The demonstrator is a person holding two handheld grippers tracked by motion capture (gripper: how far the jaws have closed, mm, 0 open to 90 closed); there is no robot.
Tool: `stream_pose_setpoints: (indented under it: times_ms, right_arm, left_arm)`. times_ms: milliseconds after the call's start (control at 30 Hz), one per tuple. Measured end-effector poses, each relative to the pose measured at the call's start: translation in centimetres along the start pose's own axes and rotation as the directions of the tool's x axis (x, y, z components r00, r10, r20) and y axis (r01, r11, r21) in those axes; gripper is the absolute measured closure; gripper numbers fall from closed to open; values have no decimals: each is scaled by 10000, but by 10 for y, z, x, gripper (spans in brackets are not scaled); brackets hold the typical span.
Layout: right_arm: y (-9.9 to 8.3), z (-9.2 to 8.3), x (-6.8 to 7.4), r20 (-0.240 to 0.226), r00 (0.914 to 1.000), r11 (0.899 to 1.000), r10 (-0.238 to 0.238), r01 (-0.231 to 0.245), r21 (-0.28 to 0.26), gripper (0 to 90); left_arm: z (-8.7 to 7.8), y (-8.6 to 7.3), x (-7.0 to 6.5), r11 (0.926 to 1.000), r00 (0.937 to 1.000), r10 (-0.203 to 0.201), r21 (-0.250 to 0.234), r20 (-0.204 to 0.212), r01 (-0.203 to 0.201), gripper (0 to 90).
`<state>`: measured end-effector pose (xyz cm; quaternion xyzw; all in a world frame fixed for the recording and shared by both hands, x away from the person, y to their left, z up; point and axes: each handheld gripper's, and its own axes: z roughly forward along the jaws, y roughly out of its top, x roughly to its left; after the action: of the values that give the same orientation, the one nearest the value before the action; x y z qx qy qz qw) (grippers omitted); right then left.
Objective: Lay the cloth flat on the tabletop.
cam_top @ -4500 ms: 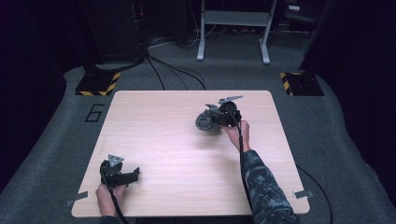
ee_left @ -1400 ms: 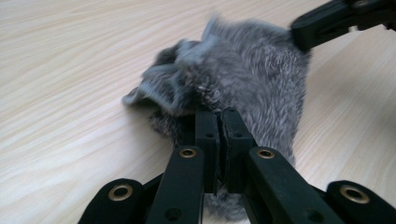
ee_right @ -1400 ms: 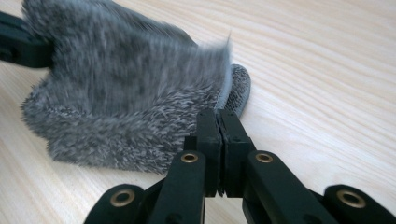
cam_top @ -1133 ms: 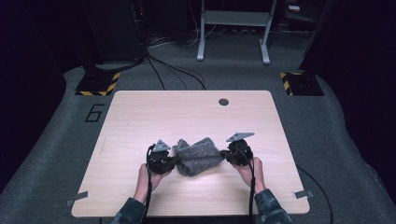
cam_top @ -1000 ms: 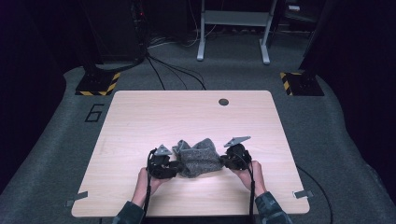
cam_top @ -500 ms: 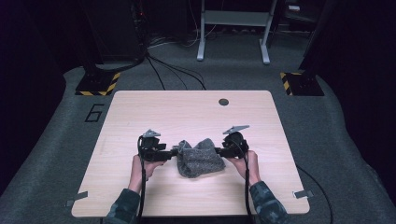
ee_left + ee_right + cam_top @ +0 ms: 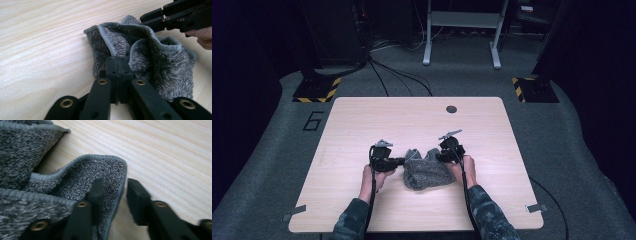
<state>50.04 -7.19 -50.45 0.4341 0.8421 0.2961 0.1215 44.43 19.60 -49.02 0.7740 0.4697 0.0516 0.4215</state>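
A grey fluffy towel (image 7: 427,172) lies crumpled on the wooden table (image 7: 412,120), between the two hands. My left gripper (image 7: 401,161) is at its left edge; its jaws have just been closing. In the left gripper view the left gripper (image 7: 117,60) stands shut, with the towel (image 7: 155,65) bunched on both sides of its tips. My right gripper (image 7: 438,156) is at the towel's upper right corner, its jaws also closing. In the right gripper view the right gripper (image 7: 113,187) straddles the hem of the towel (image 7: 75,177), with a gap still beside the hem.
A small dark round hole (image 7: 451,109) sits near the table's far edge. Bare wood lies around the towel. Cables trail from both grippers over the near edge. The right gripper (image 7: 146,21) also reaches in at the top right of the left gripper view.
Both hands moved away from the near edge, then inward onto the towel's two sides. The left jaws closed fully. The right jaws narrowed around the hem. The towel bunched up.
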Motion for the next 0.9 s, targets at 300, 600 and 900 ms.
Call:
stream_pose_setpoints:
  times_ms: [300,600,900]
  right_arm:
    - [-9,-13,-10,6,9996,9993,291,-291,-219,877]
    - [-6,-22,-12,213,9997,9987,142,-132,-487,673]
    - [0,-14,-10,382,9992,9991,146,-130,-412,589]
  left_arm:
    - [-13,-10,6,9994,9995,-91,-334,-302,81,900]
    - [-8,17,4,9993,9995,-291,-217,-101,289,510]
    - [20,33,2,9972,9990,-365,637,-264,381,507]
